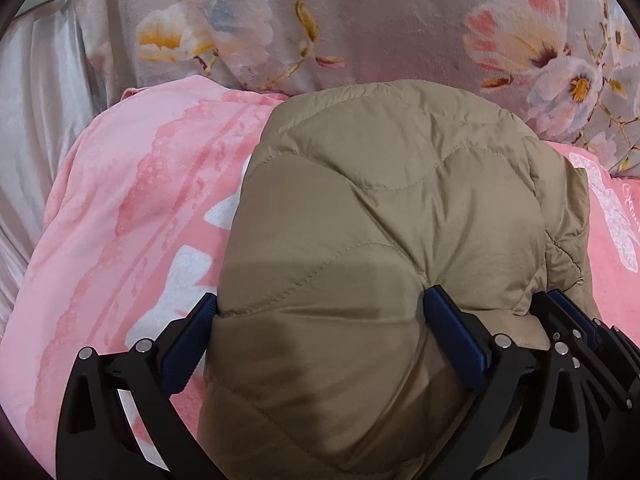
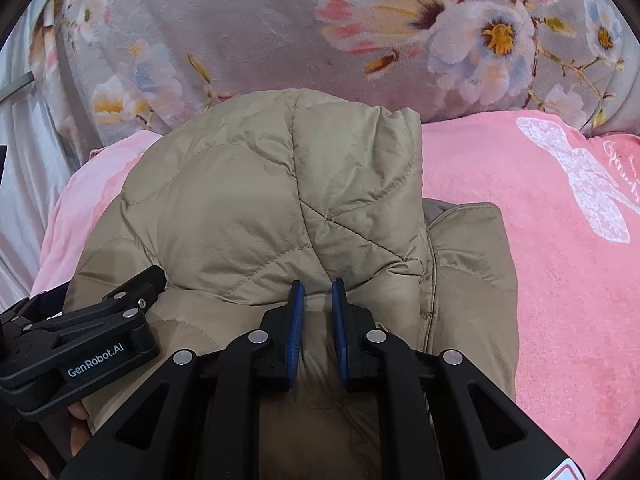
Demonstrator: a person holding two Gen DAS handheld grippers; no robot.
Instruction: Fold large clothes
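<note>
Lying folded on a pink blanket (image 2: 560, 280) is one quilted tan jacket (image 1: 380, 208) — puffy, stitched in curved lines, doubled over on itself. Behind it, a grey floral blanket (image 1: 380, 20) rises like a backrest; pale cloth (image 1: 28, 140) hangs at the far left.

Left gripper (image 1: 324, 320): blue pads spread wide, pressed against either side of a thick bulge of the jacket's near edge. Right gripper (image 2: 318, 300): pads drawn narrow, a thin fold of the same jacket pinched between them — just beside the left one. A fingertip (image 2: 78, 412) shows under the left tool's frame.
</note>
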